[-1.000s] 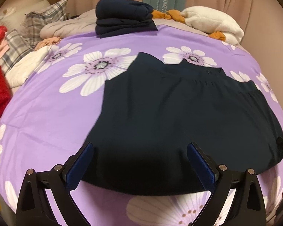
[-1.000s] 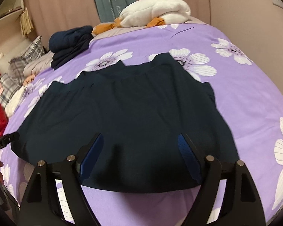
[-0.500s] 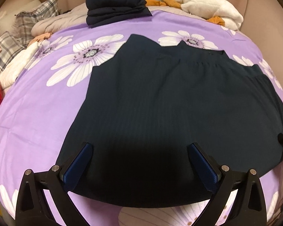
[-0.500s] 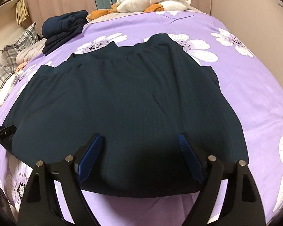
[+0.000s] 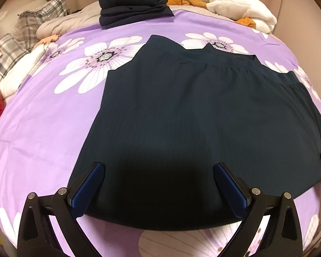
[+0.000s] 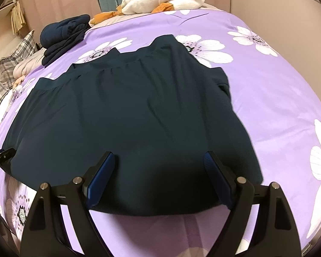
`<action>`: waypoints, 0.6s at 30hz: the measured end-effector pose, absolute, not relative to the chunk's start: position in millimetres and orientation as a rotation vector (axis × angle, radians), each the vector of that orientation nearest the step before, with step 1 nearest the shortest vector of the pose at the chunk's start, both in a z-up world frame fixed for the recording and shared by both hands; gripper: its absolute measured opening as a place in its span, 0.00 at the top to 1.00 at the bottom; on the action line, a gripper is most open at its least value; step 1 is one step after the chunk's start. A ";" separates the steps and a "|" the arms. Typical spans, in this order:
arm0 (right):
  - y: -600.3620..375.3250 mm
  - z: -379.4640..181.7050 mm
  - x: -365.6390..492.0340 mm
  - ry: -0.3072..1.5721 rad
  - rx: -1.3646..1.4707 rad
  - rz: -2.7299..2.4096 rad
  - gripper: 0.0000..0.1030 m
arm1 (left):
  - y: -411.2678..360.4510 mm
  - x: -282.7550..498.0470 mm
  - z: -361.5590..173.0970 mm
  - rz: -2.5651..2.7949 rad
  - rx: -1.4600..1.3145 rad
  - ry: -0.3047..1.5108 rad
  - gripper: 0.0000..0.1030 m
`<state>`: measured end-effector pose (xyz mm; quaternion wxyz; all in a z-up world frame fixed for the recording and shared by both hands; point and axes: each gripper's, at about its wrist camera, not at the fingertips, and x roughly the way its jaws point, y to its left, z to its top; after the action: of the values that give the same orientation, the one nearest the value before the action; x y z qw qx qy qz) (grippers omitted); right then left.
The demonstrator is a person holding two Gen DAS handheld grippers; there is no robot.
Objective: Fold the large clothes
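Dark navy garment (image 5: 194, 115) lies spread flat mid-bed on the purple flowered cover (image 5: 42, 115) — near hem under both claws. Left claw (image 5: 159, 169) spread wide, pinching nothing; right claw (image 6: 159, 158) likewise. Bare cover flanks it; folded navy pile (image 5: 132, 6) sits beyond.

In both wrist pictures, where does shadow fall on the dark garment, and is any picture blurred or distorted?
Left wrist view: a heavy shadow covers the near hem of the dark navy garment between the open left hand-held gripper fingers; sharp; the purple flowered bedsheet bulges from fisheye distortion. Right wrist view: similar shadow at the right hand-held gripper; the garment's right edge looks slightly blurred.
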<state>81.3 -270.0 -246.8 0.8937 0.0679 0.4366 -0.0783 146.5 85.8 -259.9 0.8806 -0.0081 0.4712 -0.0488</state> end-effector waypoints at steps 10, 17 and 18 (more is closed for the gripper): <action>-287.8 -237.4 63.2 0.917 0.178 -0.241 0.17 | 94.1 129.4 -242.4 -0.060 -0.008 0.972 0.01; -294.2 -212.6 43.1 0.912 0.187 -0.288 0.14 | 90.2 108.6 -205.8 -0.013 0.024 0.907 0.01; -292.8 -206.7 40.4 0.907 0.192 -0.279 0.14 | 88.7 104.6 -198.4 -0.032 0.015 0.896 0.01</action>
<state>40.4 -292.8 -206.7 0.8851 0.0922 0.4362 -0.1339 104.6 88.7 -198.4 0.9012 0.0072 0.4330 -0.0155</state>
